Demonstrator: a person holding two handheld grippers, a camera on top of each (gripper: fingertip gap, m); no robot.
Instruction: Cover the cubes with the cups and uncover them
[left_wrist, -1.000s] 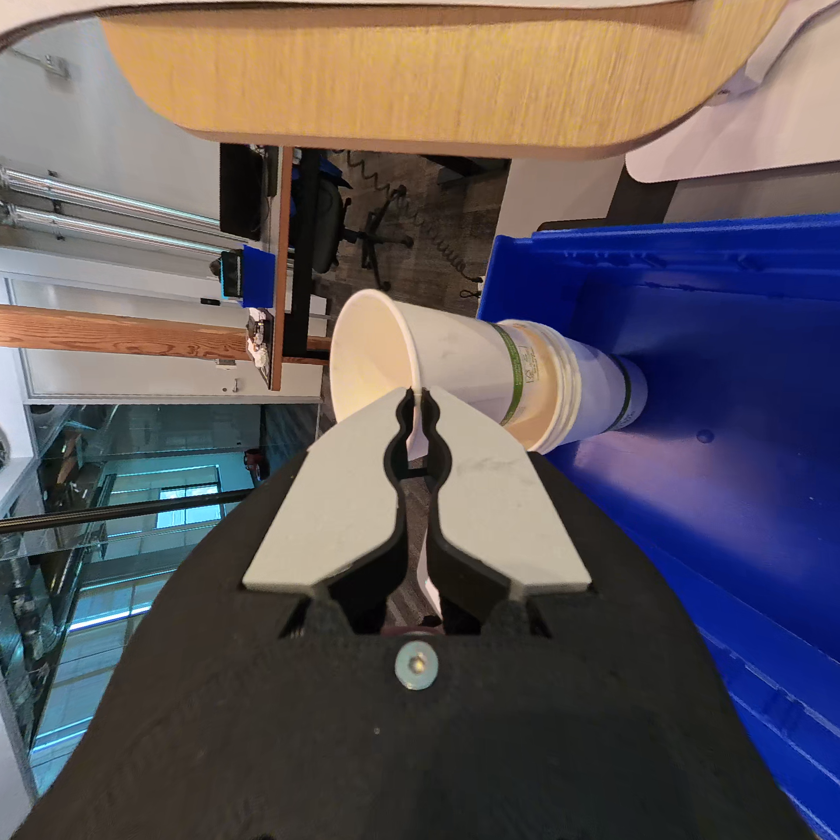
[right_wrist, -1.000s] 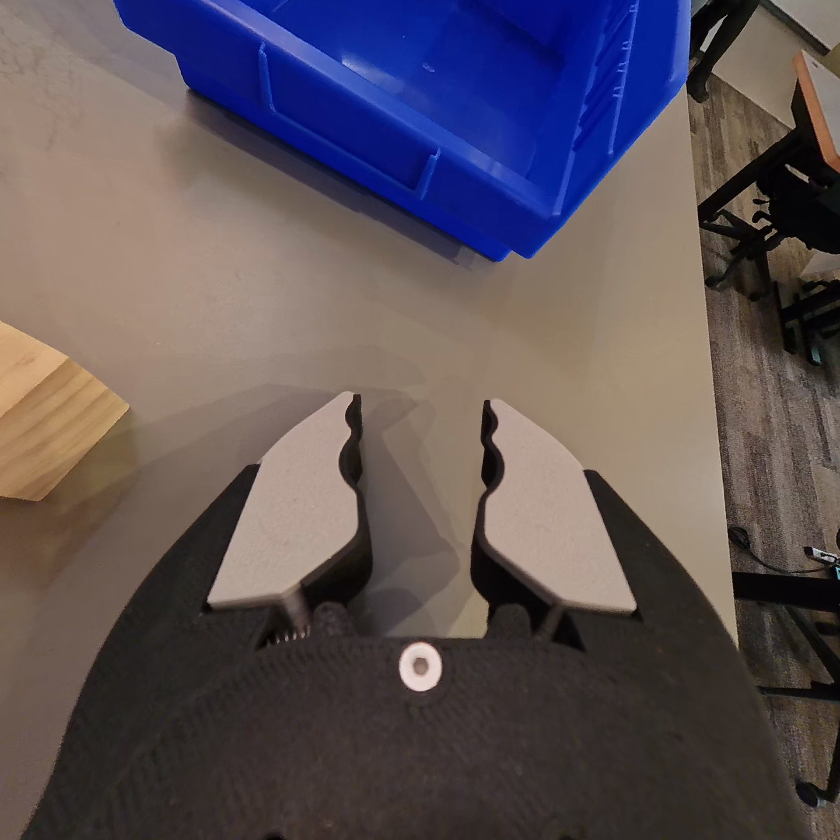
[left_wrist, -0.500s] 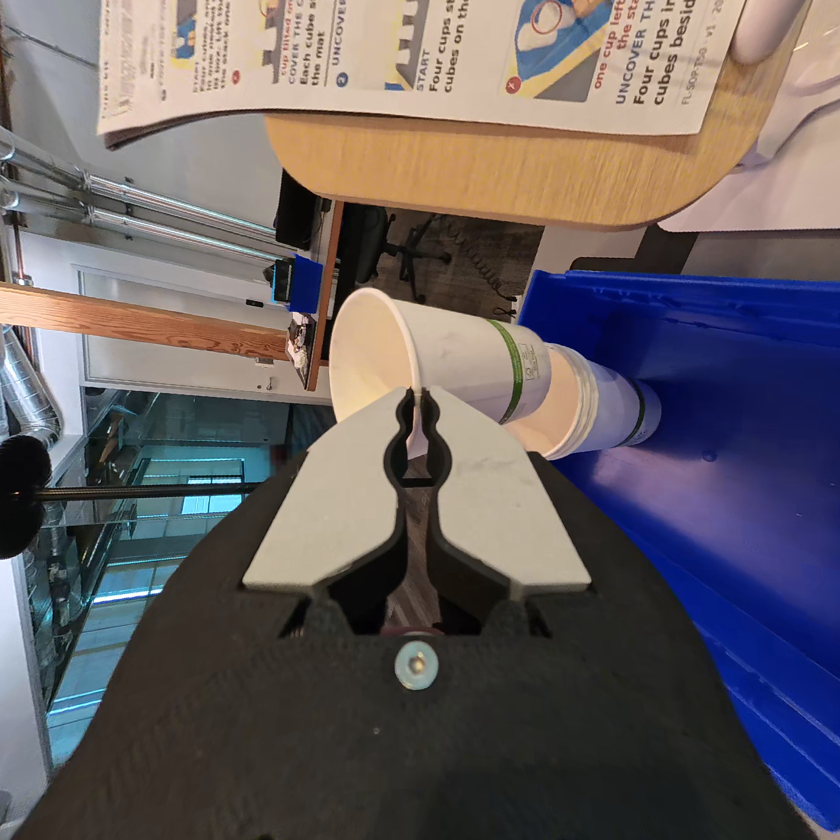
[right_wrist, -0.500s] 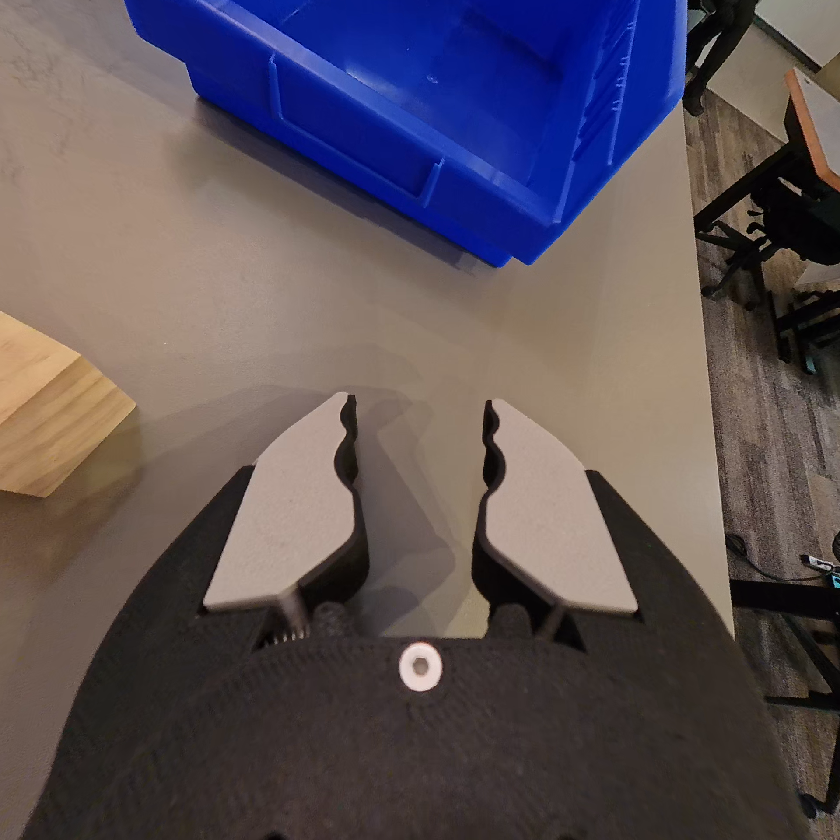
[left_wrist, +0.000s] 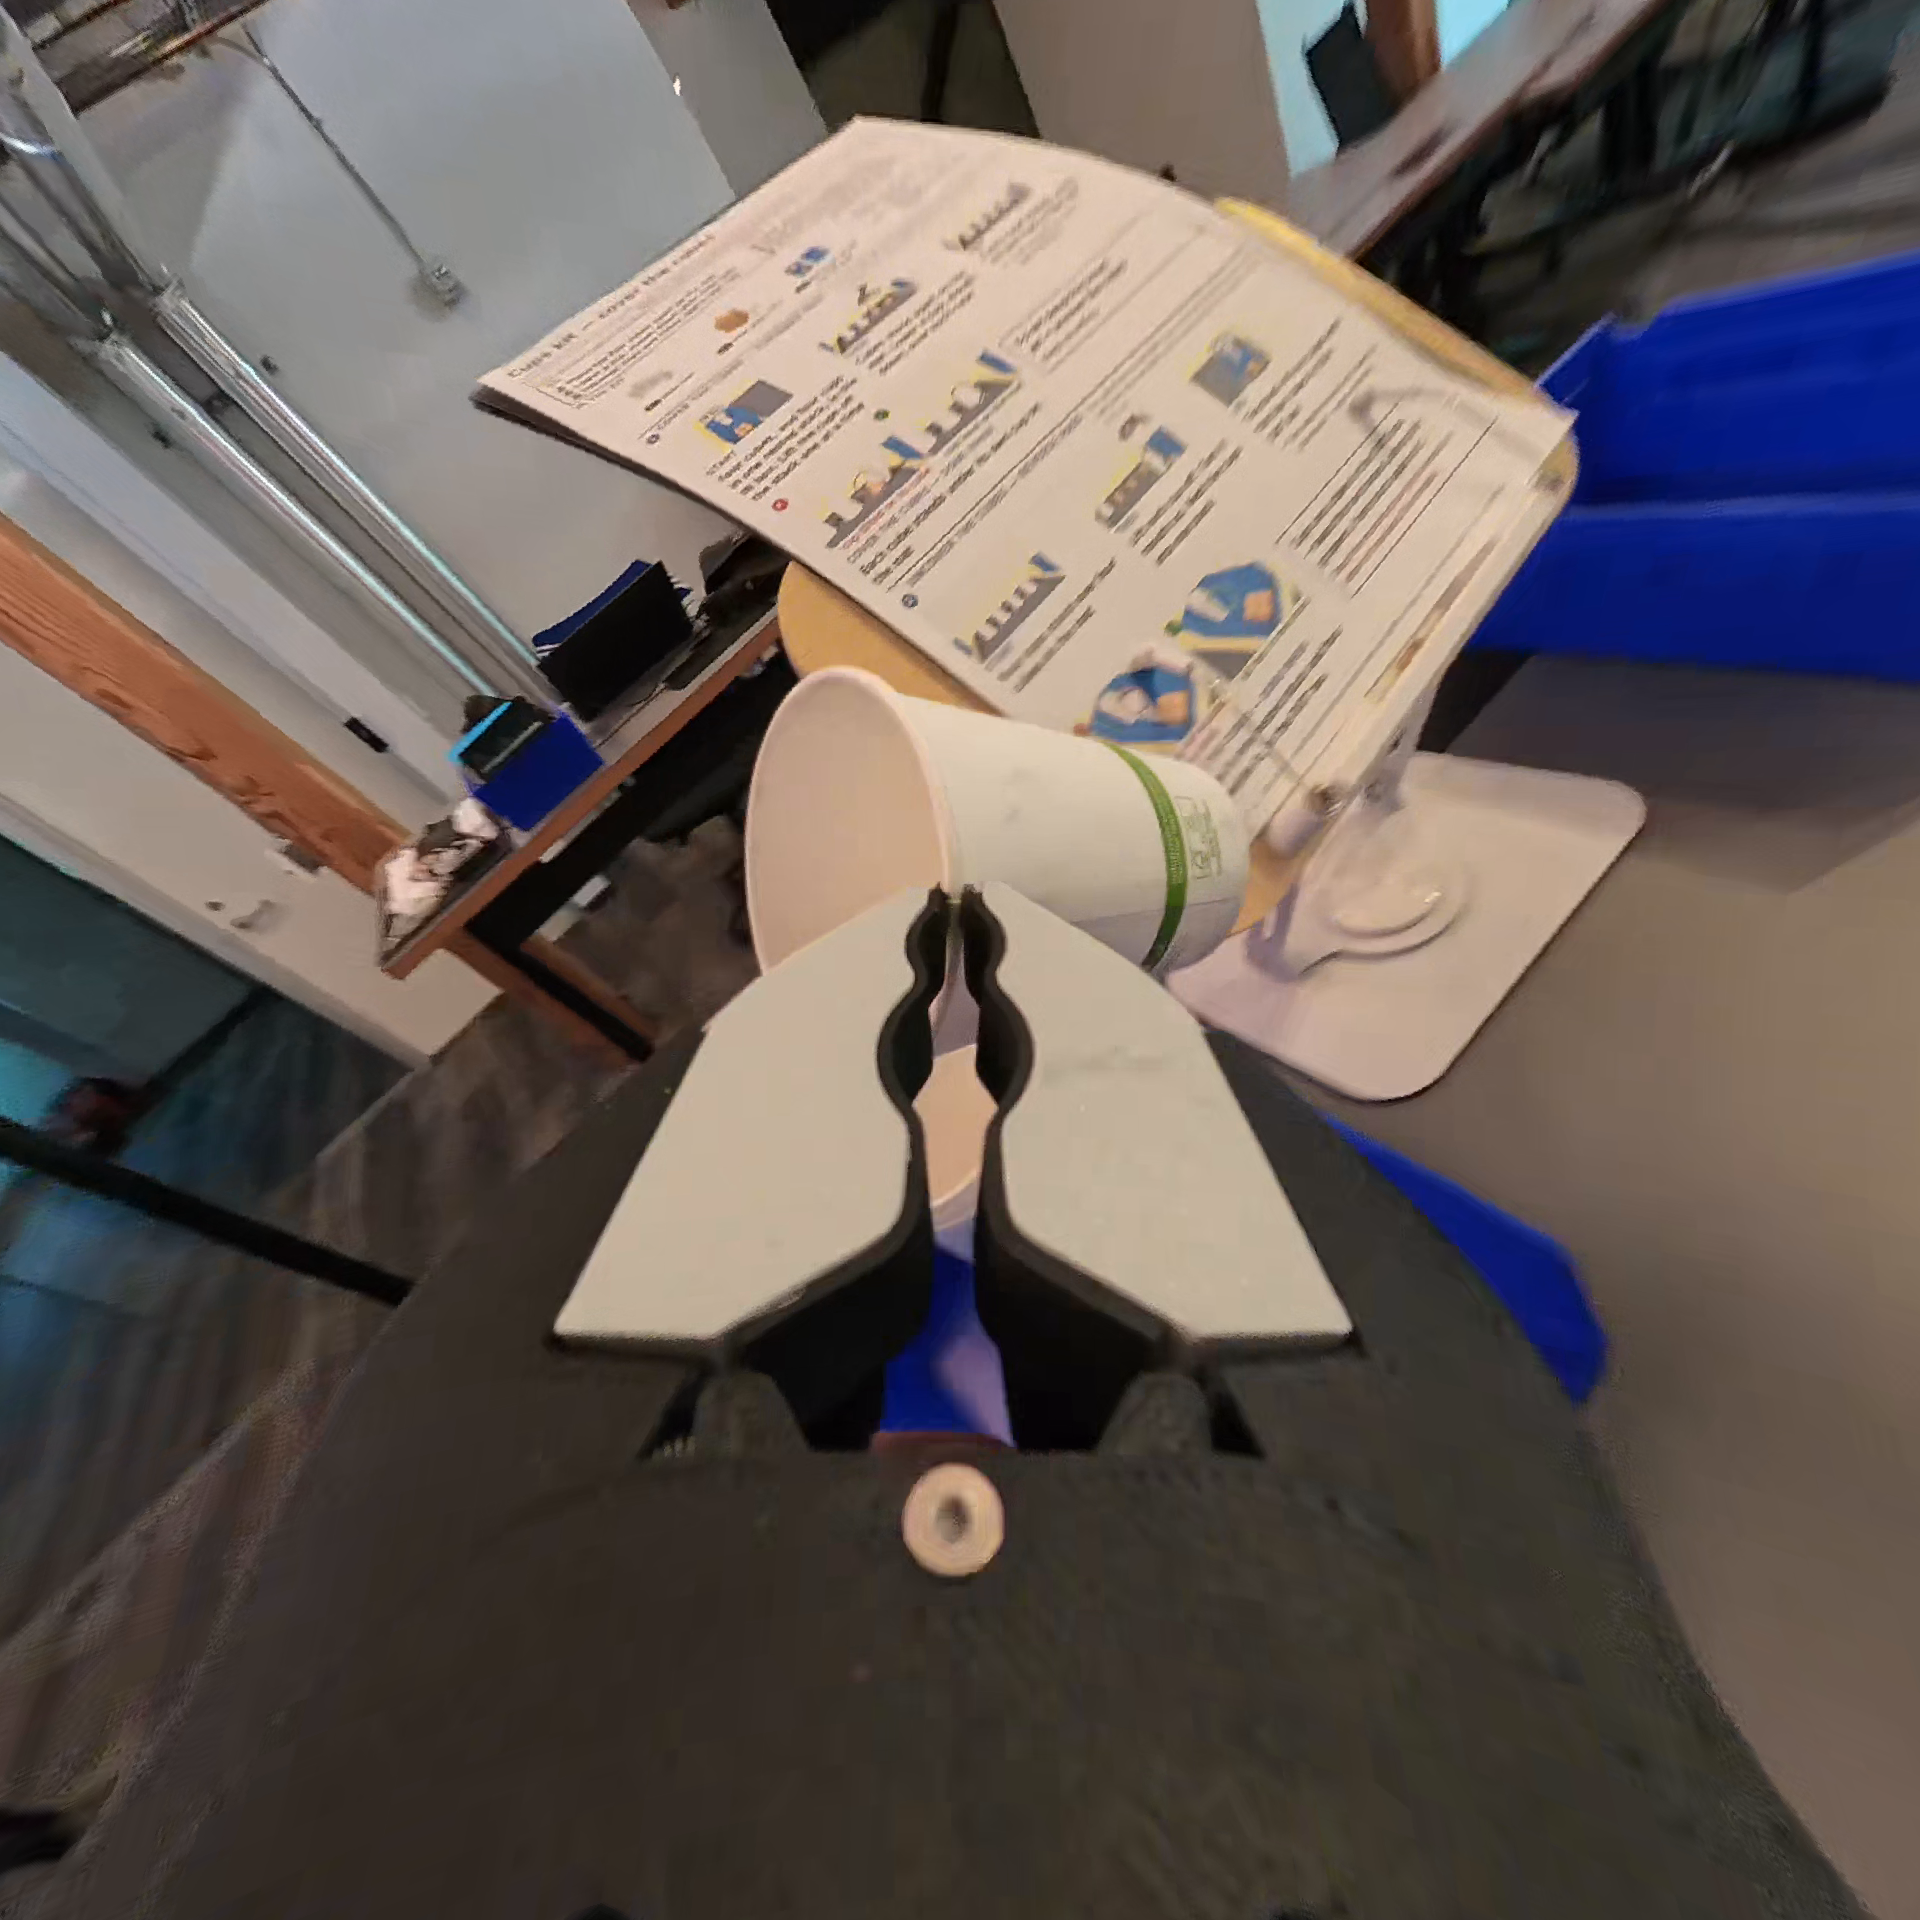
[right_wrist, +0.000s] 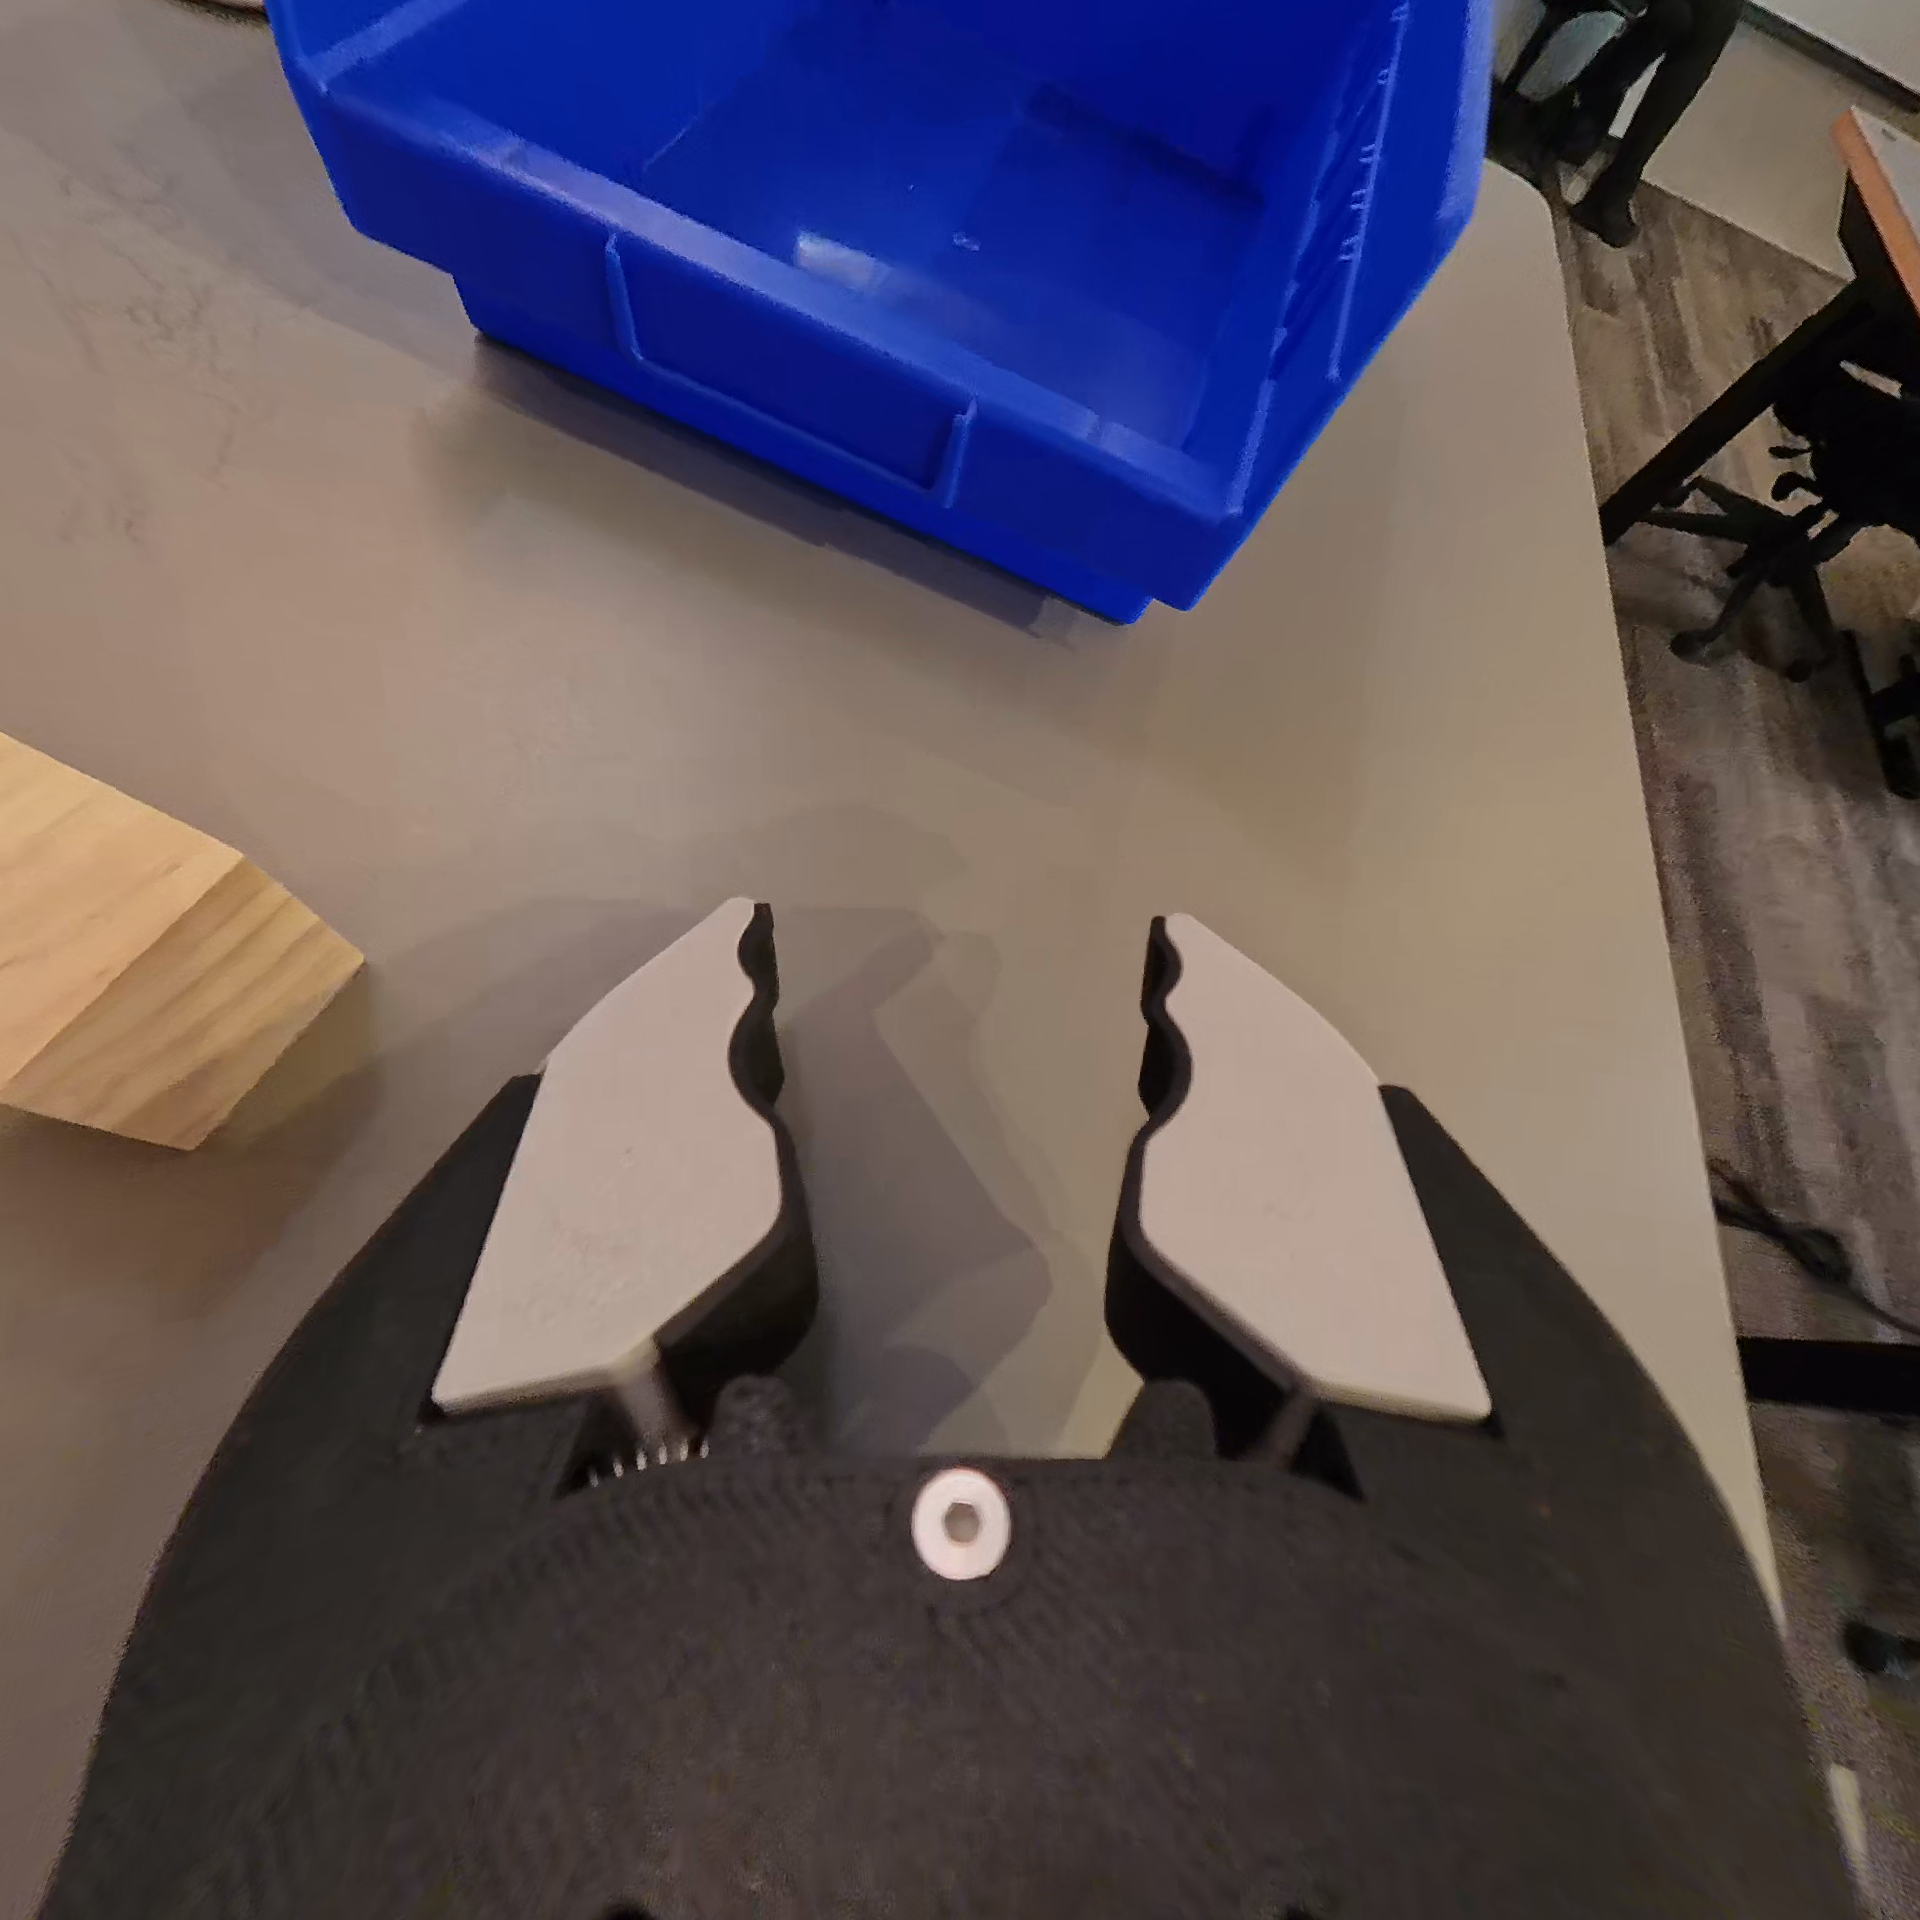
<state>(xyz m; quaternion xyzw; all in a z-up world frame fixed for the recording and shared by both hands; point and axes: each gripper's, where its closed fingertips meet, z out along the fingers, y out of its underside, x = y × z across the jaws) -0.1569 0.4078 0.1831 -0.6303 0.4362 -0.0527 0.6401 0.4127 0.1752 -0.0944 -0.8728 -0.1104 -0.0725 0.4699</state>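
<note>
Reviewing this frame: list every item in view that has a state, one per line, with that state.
Left gripper: shut on the white paper cup's rim.
White paper cup with green band: lifted, tipped on its side, mouth facing the camera, nothing visible inside.
Right gripper: open, holding nothing, above the grey table.
Blue plastic bin: upright on the table, nothing visible inside.
Light wooden block: resting on the table.
Printed instruction sheet: propped on a stand.

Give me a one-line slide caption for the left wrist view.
Left gripper pinches the rim of a white paper cup, held on its side in the air before an instruction sheet on a stand.
</note>
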